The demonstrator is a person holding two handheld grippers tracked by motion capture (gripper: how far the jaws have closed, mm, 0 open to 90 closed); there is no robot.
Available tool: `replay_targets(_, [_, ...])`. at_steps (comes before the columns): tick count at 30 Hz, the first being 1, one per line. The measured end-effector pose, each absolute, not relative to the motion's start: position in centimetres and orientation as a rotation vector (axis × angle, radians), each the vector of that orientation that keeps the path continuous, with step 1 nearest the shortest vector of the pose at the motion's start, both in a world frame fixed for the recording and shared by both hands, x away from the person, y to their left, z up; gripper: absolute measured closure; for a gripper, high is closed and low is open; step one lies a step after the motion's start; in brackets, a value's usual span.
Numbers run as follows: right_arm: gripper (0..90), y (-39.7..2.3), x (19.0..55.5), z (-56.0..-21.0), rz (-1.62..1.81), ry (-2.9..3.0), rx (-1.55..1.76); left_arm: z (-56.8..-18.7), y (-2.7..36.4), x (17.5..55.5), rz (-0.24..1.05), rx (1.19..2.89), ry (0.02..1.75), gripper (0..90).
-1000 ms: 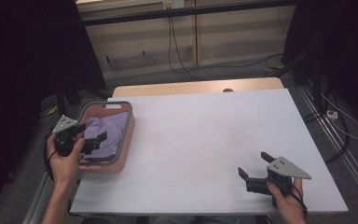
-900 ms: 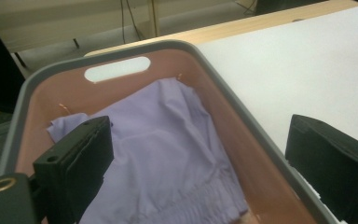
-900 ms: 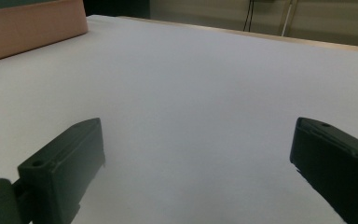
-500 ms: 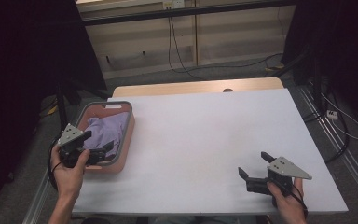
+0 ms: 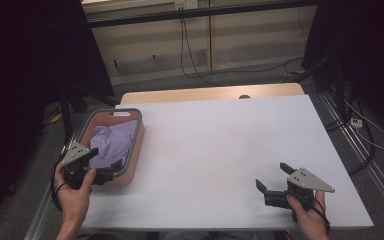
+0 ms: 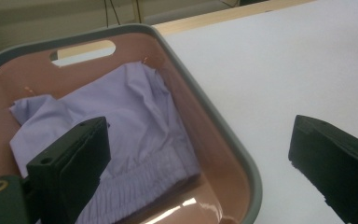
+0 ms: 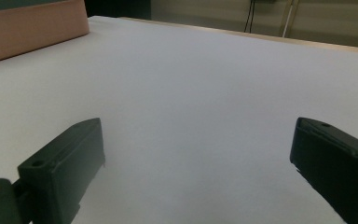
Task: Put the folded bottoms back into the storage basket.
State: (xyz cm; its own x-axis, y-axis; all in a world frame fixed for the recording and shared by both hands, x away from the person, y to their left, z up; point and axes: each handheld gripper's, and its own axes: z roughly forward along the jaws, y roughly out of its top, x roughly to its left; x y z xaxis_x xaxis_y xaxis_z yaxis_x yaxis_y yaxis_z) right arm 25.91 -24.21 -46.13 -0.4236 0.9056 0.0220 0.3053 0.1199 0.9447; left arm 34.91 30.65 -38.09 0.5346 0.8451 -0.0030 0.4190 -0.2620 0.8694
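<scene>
White table [image 5: 220,150] lies bare between the basket [image 5: 139,131] (lilac cloth [image 5: 111,142] inside) and both wide-apart hand-held grippers.

Your basket [image 5: 138,131] stands on the table's [image 5: 230,145] left edge, with the cloth [image 5: 111,142] in it; your right gripper [image 5: 272,185] is at the near right.

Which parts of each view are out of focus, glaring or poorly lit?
High view: the white table is evenly lit, while the surroundings fall into deep shadow. Left gripper view: the near black jaws are soft, the purple cloth is fairly sharp, and a small glare spot sits on the basket floor. Right gripper view: the jaws are blurred and the far background is dim.
</scene>
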Motion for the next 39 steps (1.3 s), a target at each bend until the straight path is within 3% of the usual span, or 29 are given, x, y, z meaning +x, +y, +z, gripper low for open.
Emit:
replay_targets(16, [2.8, -24.2, 25.9, -46.1, 1.306, 1.813, 1.170, -39.3, 27.5, 33.5, 0.506, 1.889, 0.967, 6.7])
replay_targets(26, [2.8, -24.2, 25.9, -46.1, 1.305, 1.814, 1.167, -39.8, 24.5, 31.9, 0.511, 1.913, 0.873, 7.3])
replay_targets(39, [2.8, -24.2, 25.9, -46.1, 1.310, 1.814, 1.164, -40.2, 20.7, 33.3, 0.428, 1.928, 0.773, 6.9])
